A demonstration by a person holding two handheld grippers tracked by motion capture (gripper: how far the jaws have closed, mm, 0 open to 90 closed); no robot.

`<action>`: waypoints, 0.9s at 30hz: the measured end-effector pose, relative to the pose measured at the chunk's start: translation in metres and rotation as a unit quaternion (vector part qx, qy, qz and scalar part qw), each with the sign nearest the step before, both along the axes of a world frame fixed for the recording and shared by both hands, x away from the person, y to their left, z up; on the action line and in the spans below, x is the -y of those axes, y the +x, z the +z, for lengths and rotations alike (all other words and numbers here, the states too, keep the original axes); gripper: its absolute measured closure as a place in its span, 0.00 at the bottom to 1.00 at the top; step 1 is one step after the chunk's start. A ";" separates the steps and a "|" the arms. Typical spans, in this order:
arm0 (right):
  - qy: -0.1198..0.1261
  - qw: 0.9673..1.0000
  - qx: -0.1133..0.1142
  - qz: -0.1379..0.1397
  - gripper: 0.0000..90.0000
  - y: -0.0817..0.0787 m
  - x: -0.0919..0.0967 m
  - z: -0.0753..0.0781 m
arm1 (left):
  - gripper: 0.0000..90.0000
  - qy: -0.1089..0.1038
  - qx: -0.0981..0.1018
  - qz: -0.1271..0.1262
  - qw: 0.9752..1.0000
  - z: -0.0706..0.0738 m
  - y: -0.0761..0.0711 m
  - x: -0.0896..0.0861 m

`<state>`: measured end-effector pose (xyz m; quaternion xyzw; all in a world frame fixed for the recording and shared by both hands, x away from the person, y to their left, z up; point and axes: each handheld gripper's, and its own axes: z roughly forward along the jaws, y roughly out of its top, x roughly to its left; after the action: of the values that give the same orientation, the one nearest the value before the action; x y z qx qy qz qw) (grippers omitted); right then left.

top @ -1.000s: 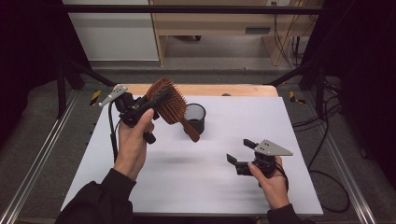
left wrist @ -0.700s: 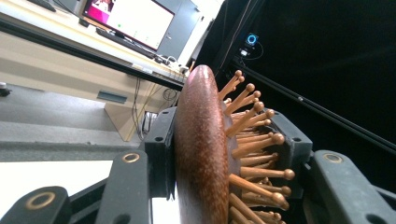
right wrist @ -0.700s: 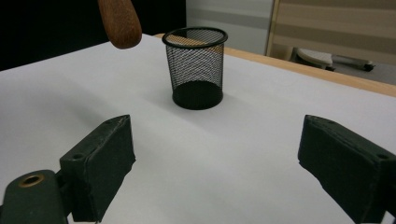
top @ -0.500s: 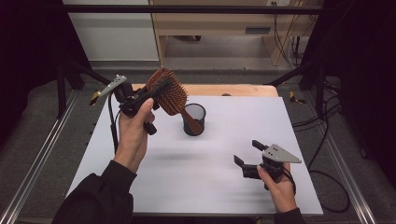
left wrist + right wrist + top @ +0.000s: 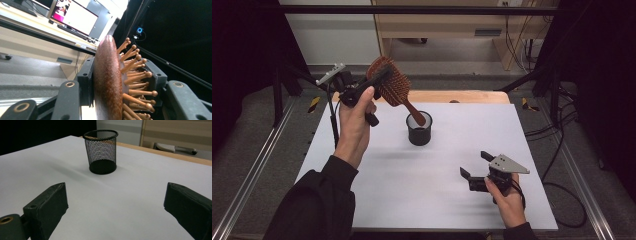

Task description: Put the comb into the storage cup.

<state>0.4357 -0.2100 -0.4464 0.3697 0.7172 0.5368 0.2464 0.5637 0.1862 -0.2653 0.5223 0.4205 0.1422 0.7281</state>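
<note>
- The brush [image 5: 388, 86] was clenched by its head in the left hand-held gripper [image 5: 371, 86], far left above the bench [image 5: 377, 195].
- Its handle slanted down-right, tip at the cup [image 5: 419, 129] mouth.
- The right hand-held gripper [image 5: 476, 169] was released, its jaws just widened, nothing between them.

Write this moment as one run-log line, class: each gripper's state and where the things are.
left gripper: shut on hairbrush, raised, handle over mesh cup | right gripper: jaws just opened, nothing between them | table

Left claw [image 5: 379, 80] clamped, right claw [image 5: 475, 164] agape
</note>
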 end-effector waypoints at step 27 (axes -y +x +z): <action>-0.015 0.999 -0.027 -0.009 0.05 0.003 -0.003 -0.003 | 0.57 0.026 0.003 0.037 0.999 -0.013 0.022 -0.012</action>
<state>0.4385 -0.2069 -0.4490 0.3871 0.7280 0.5136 0.2374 0.5861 0.1977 -0.2787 0.5247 0.4336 0.1810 0.7098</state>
